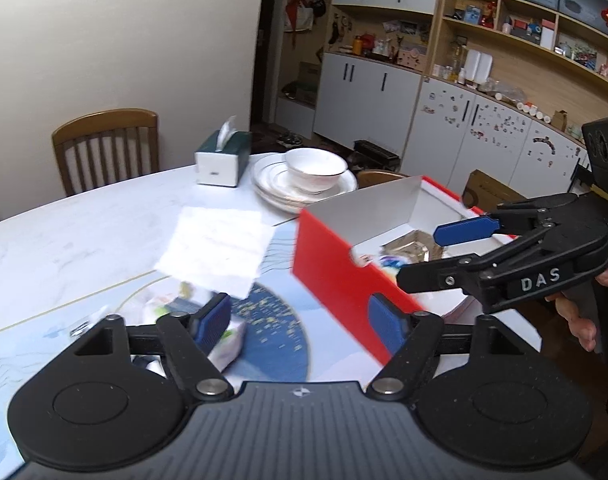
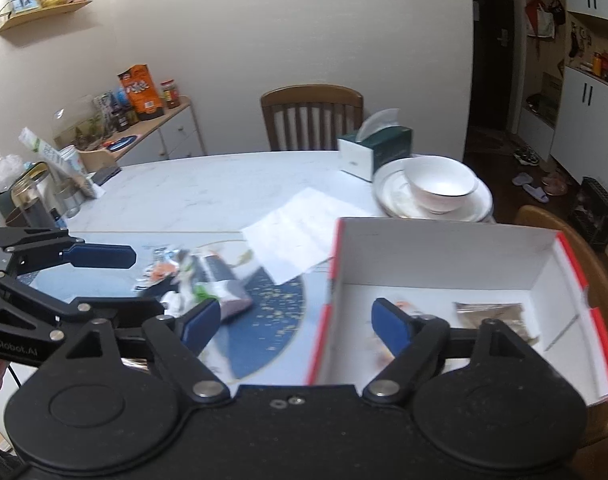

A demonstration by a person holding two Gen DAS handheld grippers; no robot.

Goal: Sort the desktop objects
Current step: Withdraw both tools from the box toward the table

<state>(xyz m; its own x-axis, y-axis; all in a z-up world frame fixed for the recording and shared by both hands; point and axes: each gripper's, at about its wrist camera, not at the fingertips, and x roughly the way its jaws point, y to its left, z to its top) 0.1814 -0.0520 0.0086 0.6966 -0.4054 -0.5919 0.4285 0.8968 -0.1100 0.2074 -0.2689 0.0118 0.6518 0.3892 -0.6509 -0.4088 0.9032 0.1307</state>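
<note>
On the counter, my left hand-held gripper and right hand-held gripper both stand wide, holding nothing. Loose packets lie on the blue mat beside the red box, which holds a brown sachet.

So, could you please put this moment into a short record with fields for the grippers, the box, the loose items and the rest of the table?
left gripper: open, nothing between its pads
right gripper: open, nothing held, over the box's near left corner
red box: open top, white inside, holds a brownish packet and a few small blurred items
loose packets: a pile on the blue mat, left of the box
white paper: lying flat beyond the pile
bowl: on stacked plates
tissue box: behind the plates
</note>
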